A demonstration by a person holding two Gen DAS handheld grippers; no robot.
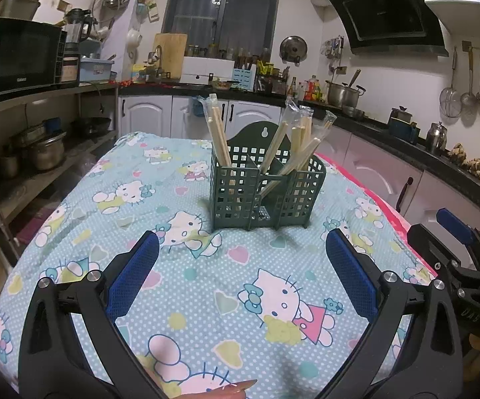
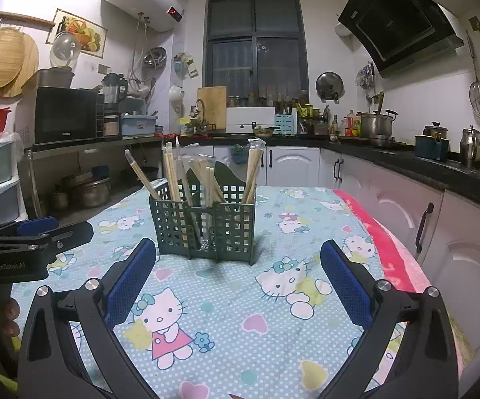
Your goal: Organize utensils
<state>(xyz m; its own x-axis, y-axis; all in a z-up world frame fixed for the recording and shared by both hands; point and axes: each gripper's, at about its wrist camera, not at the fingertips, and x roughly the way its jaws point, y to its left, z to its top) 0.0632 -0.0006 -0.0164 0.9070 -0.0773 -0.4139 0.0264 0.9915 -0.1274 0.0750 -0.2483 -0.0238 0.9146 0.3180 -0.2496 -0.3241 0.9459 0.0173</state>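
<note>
Green caddy [image 1: 266, 186] w/ chopsticks [image 1: 220, 136], both grippers clear.

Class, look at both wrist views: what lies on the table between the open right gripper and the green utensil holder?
Only patterned tablecloth; both views show the stretch from right gripper to green utensil holder bare of utensils.
</note>
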